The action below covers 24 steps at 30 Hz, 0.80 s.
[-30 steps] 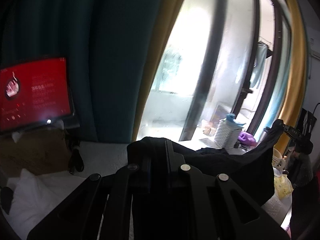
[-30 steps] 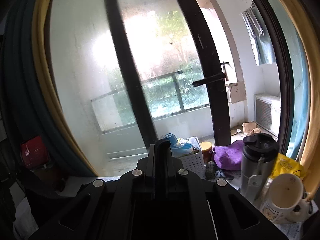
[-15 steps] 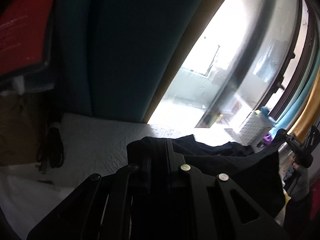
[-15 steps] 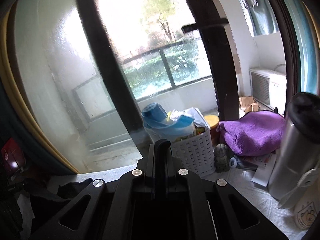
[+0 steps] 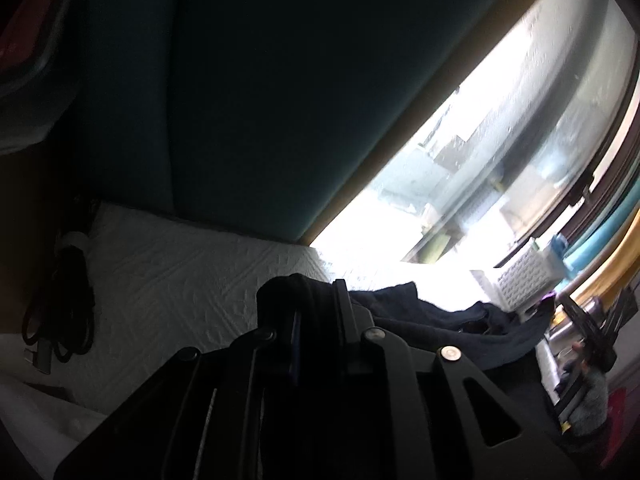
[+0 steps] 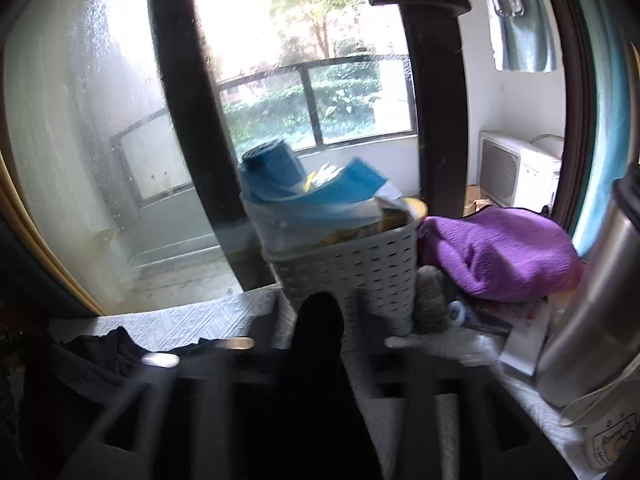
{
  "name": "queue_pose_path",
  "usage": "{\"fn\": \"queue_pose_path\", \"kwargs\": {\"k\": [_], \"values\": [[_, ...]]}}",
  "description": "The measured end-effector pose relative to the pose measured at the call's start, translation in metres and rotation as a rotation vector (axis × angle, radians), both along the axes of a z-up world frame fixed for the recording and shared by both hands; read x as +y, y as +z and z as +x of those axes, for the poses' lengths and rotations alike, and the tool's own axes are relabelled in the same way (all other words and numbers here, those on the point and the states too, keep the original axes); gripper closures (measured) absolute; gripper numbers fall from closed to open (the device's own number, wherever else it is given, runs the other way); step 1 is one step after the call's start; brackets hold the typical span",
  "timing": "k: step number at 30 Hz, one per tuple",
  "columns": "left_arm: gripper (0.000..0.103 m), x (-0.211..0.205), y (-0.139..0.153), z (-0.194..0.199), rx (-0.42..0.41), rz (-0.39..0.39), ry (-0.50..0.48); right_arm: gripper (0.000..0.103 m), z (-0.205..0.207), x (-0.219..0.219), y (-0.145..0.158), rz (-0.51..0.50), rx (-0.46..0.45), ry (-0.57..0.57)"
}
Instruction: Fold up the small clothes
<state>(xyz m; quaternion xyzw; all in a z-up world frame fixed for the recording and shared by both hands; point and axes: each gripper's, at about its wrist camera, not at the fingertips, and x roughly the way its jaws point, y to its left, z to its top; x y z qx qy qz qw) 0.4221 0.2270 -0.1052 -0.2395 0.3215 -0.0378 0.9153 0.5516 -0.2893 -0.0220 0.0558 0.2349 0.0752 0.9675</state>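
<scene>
- My left gripper (image 5: 316, 292) tilts down over the white quilted cover (image 5: 168, 280), fingers clamped on the dark garment (image 5: 440, 332), which drapes rightward across it.
- My right gripper (image 6: 320, 320) has just been opening; its fingers stand apart, blurred, dark cloth still lying between them.
- Only the right view shows the grey basket (image 6: 352, 268), purple towel (image 6: 496, 252) and steel flask (image 6: 592, 312) crowding that edge.
- The left view shows bare cover leftward, up to a coiled cable (image 5: 68, 304).

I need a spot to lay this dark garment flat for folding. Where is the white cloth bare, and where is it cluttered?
Bare white cloth lies between the black cable, the teal curtain and the dark garment. It is crowded by the grey basket, purple towel and steel flask.
</scene>
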Motion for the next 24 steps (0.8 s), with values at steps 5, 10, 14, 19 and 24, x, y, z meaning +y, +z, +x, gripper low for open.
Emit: {"fn": "queue_pose_path", "kwargs": {"k": [5,10,14,19,24], "values": [[0.045,0.008,0.022,-0.018,-0.076,-0.044,0.001,0.000,-0.011,-0.012,-0.002,-0.022,0.000,0.002],[0.000,0.021,0.059,-0.044,-0.183,0.043,0.101,0.000,-0.024,0.014,-0.018,-0.107,0.058,0.096],[0.000,0.004,0.066,-0.055,-0.155,0.160,0.040,0.000,-0.027,0.060,-0.040,-0.265,0.117,0.214],[0.000,-0.023,0.038,-0.051,-0.042,0.196,-0.055,0.000,-0.023,0.125,-0.075,-0.549,0.157,0.319],[0.000,-0.036,0.013,-0.041,0.060,0.211,-0.105,0.000,-0.015,0.173,-0.108,-0.827,0.163,0.372]]}}
